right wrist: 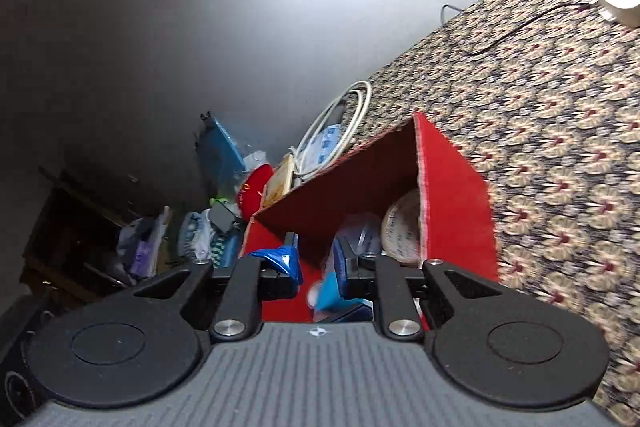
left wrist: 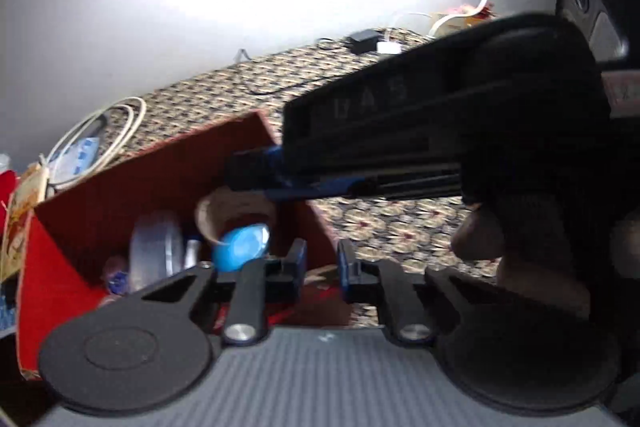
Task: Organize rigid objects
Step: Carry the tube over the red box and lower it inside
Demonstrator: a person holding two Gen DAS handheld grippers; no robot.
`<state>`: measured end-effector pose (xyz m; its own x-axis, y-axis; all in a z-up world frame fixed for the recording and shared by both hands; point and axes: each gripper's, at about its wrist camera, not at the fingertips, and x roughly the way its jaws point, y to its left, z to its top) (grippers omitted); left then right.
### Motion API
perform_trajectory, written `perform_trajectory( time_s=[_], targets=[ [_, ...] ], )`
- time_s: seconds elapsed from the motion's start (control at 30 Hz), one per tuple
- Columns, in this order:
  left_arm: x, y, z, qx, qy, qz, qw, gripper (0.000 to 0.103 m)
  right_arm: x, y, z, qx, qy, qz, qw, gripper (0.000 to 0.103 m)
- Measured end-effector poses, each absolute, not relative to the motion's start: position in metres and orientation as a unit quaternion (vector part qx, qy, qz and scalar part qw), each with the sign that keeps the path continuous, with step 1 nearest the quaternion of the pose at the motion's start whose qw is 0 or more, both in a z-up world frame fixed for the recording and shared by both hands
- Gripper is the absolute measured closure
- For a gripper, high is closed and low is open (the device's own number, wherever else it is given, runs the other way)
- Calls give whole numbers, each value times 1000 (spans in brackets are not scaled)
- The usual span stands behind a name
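Both grippers are hovering over the red box (right wrist: pixel 448 187), left gripper (left wrist: pixel 322 267) and right gripper (right wrist: pixel 318 267) both closed on nothing. The blue oval thing (left wrist: pixel 240 247) is sitting inside the box just past the left fingers.

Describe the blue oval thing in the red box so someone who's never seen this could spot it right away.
On the patterned cloth stands an open red box. Inside, beside a clear plastic roll, lies the blue oval thing, the only smooth, bright blue rounded piece there.
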<state>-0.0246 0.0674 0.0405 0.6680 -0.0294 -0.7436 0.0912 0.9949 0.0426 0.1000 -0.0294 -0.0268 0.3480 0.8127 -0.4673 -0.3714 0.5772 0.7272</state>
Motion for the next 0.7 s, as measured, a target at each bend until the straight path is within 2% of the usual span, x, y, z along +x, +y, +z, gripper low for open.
perform_trajectory(
  time_s=[0.17,0.37,0.7],
  targets=[
    [-11,121,5,21,430,13,902,91,114,-19,-41,258,423,367,787,103],
    [-23,171,5,-62,418,6,907,91,112,-30,-39,265,426,355,789,103],
    [-22,193,7,-72,432,31,898,90,101,-44,-36,259,421,316,810,96]
  ],
)
